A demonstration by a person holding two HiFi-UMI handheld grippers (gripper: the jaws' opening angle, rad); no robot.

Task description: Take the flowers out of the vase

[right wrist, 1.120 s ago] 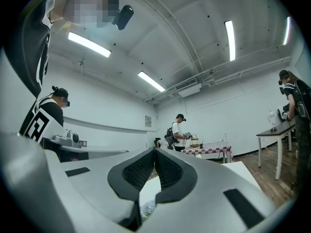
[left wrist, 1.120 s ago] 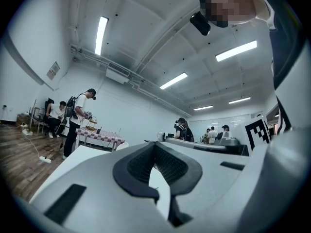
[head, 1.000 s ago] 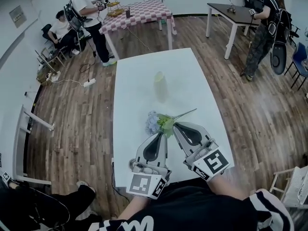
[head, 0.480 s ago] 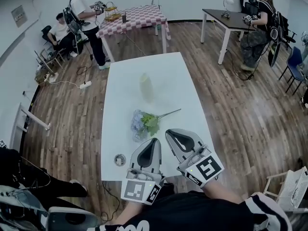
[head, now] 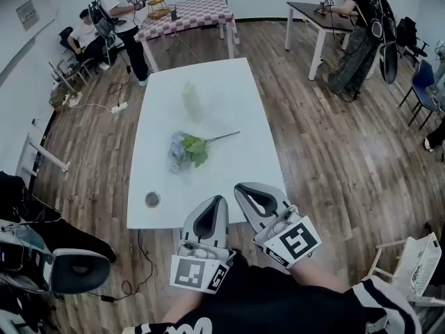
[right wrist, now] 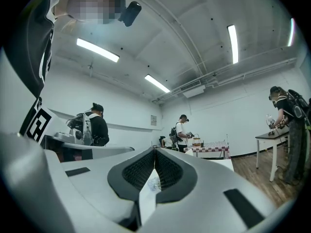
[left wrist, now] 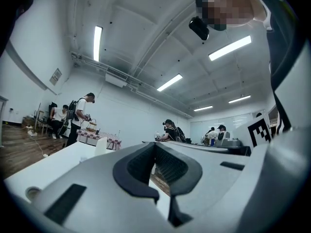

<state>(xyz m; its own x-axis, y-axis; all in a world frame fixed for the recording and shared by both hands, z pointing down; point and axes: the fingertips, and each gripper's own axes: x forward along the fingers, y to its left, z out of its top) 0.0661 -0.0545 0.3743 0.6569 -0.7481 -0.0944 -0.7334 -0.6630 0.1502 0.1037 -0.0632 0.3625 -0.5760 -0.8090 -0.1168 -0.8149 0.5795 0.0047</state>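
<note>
The white table (head: 229,96) stretches ahead of me. My left gripper (head: 218,200) and right gripper (head: 241,187) hover at its near edge, jaws together, holding nothing. The flowers (head: 186,150) lie flat mid-table, apart from the upright vase (head: 192,101) beyond them.

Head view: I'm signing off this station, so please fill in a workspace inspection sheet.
Surface: white table on wood floor.
Job's things: flowers lie on the table, out of the vase, which stands upright behind them.
Clutter: small round object near the front left corner.
Grippers: left gripper and right gripper both shut, empty, near the front edge.
Cables: power strip with cord on floor at left.
Surroundings: people at a checkered table and a dark table.
</note>
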